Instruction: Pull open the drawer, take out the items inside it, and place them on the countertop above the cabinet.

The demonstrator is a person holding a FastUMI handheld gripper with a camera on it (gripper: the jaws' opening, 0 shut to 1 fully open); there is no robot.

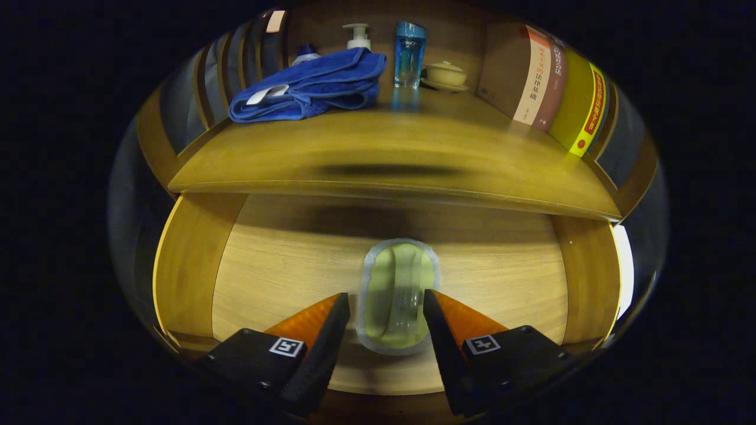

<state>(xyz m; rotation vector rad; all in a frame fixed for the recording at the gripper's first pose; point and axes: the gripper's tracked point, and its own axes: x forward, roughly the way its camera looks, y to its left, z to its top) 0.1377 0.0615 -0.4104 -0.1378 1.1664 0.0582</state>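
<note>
Tool (387,304) astride case (399,295), drawer (277,265) open

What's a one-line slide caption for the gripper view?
Open gripper straddles a green pouch in the open drawer, below the countertop.

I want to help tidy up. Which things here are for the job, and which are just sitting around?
For the job:
drawer, pulled open
green sponge between the open gripper fingers
countertop

Just sitting around:
blue towel
pump bottle
blue glass
lidded bowl
books
</note>
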